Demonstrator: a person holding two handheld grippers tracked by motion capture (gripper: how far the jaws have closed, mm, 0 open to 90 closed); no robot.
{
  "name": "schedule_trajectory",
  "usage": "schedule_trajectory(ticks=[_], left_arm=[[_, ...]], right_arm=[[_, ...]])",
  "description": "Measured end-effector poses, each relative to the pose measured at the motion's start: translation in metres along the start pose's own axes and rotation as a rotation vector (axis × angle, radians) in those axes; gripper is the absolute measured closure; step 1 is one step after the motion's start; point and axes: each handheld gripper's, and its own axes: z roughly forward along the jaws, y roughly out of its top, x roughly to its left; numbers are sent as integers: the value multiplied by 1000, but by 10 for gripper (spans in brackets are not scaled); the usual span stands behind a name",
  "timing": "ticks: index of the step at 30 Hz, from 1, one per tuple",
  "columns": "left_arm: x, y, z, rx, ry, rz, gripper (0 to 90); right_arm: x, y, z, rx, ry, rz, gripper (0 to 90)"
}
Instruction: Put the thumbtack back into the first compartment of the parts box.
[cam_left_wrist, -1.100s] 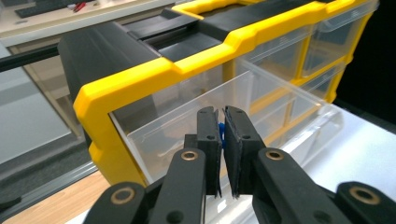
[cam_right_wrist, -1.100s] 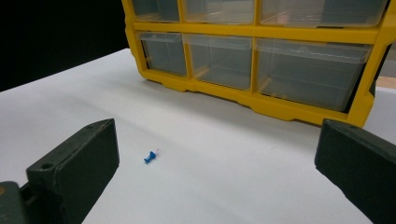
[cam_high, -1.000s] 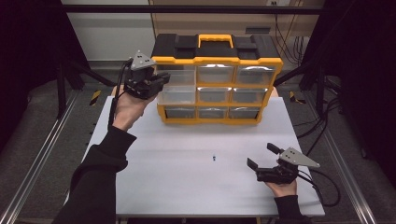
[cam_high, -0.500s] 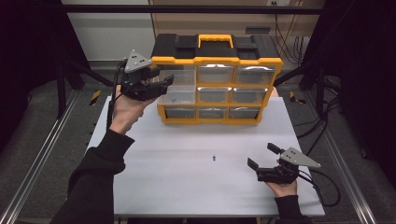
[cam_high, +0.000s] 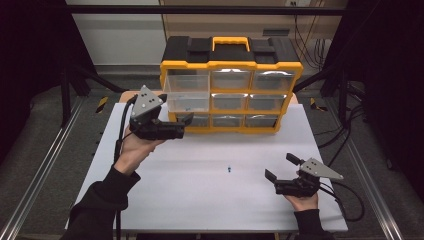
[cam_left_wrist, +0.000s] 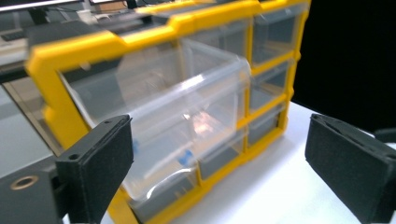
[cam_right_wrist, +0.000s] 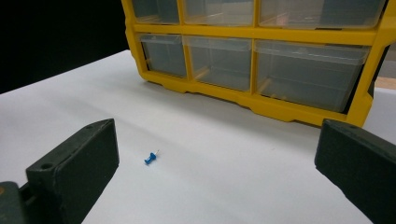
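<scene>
1. Drawer (cam_high: 187, 95): the clear middle-left one juts out of the yellow organizer (cam_high: 231, 65) at the table's (cam_high: 200, 200) far edge; small blue bits lie inside.
2. Your left gripper (cam_high: 188, 119) hovers just before it, jaws spread, gripping nothing.
3. Blue pushpin (cam_right_wrist: 150, 158) lies mid-table.
4. Your right gripper (cam_high: 281, 167) rests near the front right, jaws apart, empty.

Left gripper (cam_high: 176, 125) sits raised and reaching forward, held from beneath by the left hand (cam_high: 134, 149), dark sleeve (cam_high: 102, 207) trailing back to the near edge. Its fingers (cam_left_wrist: 100, 165) stand wide apart, nothing between them. Over on the right, the right gripper (cam_high: 282, 169) rests low, cradled in the right hand (cam_high: 301, 201), fingers (cam_right_wrist: 77, 165) spread wide too, gripping nothing.
</scene>
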Motion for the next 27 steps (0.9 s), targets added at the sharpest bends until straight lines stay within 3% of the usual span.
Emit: schedule_trajectory(ticks=[2,4,8,16,27], left_arm=[[-3,-10,2,-10,-10,6,65],[-9,-20,5,-10,-34,-30,63],[-17,-39,12,-11,-54,-48,48],[-33,-72,35,27,-83,-90,41],[-53,-112,75,151,-101,-84,40]], right_arm=[[0,0,0,5,1,-3,5],[0,0,0,3,1,0,5],[0,0,0,1,-1,3,5],[0,0,-1,0,-2,6,5],[0,0,0,2,-3,1,6]])
